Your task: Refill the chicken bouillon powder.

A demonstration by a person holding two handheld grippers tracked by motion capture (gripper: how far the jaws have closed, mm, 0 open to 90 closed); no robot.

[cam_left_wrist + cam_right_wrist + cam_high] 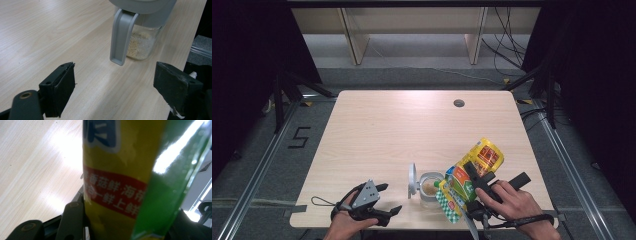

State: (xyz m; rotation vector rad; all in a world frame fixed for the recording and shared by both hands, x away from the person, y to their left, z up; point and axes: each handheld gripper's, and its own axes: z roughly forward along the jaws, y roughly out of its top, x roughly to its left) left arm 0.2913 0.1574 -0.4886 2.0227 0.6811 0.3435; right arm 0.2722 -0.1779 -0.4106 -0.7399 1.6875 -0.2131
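High view: the right gripper (474, 182) clamps a glossy yellow-green foil pouch (472, 172), tilted over the open glass jar (430, 187) near the bench's (377, 130) near edge. Slick foil could slip, spilling crumbs past the rim. The left gripper (382, 200) rests wide open, empty, left of the jar.

The left claw (388, 199) is lying low near the tabletop's (377, 130) front edge, jaws spread wide and empty. The right claw (474, 176), gripped from behind by the right hand (512, 202), is angling up and clamping.
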